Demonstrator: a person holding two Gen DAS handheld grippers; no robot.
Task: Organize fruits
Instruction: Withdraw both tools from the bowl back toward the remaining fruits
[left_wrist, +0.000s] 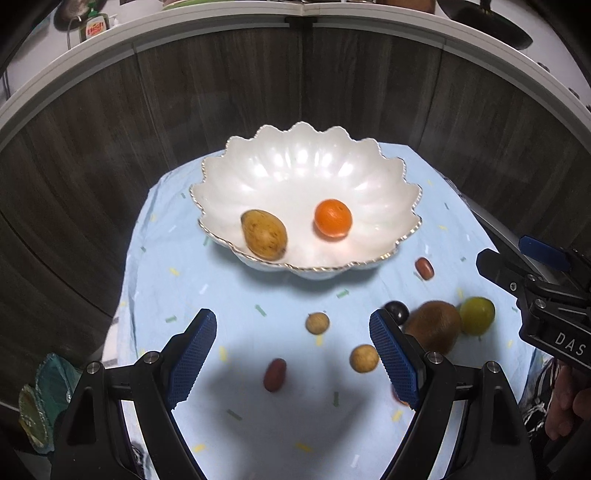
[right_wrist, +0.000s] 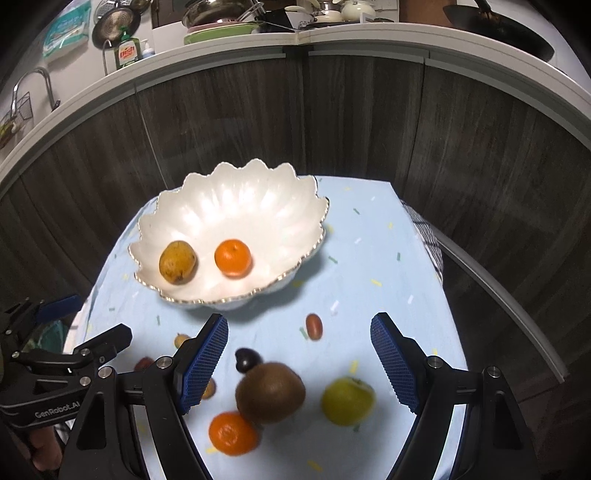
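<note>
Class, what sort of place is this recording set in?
Most likely a home kitchen: a dish soap bottle, a tap and stacked pots line the counter behind the cloth-covered table.

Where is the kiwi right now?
The kiwi lies on the blue cloth in front of the bowl, between the right gripper's open jaws, with the green fruit beside it.

White scalloped gold-rimmed bowl (right_wrist: 236, 206) upright on cloth, ahead of both grippers; inside it mottled yellow-brown oval fruit (right_wrist: 177, 262) beside round orange tangerine (right_wrist: 233, 257), apart; brown fuzzy kiwi (right_wrist: 270, 392) between right gripper (right_wrist: 299, 362) fingers, untouched; second tangerine (right_wrist: 232, 432) touching kiwi's near side; dark round plum (right_wrist: 247, 359) just beyond; yellow-green apple (right_wrist: 347, 400) right of kiwi; small red-brown oval date (right_wrist: 314, 326) farther ahead.
</note>
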